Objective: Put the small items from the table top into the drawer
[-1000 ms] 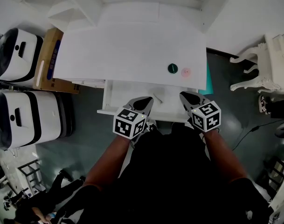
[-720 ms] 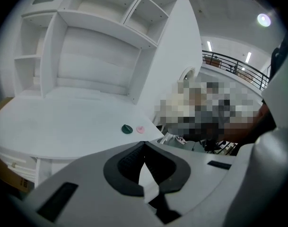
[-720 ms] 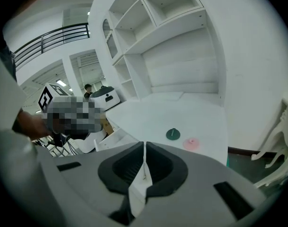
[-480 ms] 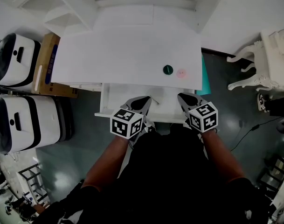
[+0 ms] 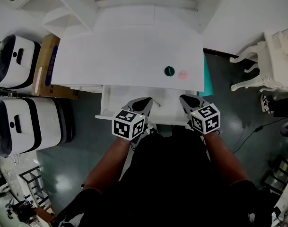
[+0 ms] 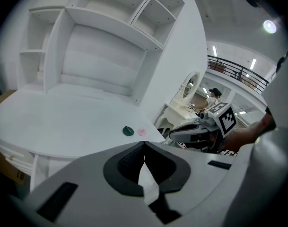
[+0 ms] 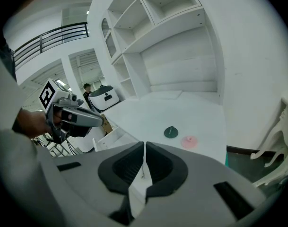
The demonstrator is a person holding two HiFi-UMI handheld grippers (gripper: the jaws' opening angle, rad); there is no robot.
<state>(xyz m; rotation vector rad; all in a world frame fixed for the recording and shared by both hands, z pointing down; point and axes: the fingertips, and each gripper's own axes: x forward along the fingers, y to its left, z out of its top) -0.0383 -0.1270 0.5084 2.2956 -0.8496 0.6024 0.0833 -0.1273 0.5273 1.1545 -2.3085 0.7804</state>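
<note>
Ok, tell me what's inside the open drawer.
The drawer looks bare white where visible, apart from a thin pale streak I can't identify. The left claw and right claw cover parts of it, and the table top hides its back.

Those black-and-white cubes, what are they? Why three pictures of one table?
The cubes are part of two hand-held grabbers. A person holds the left gripper and the right gripper, one in each hand. The head view comes from a camera on the person's head, looking down. The other two pictures come from small cameras riding on each gripper. On the white table lie a green disc and a pink disc, side by side. Below the table edge, a drawer is pulled open. Both grippers are closed and hold nothing.
</note>
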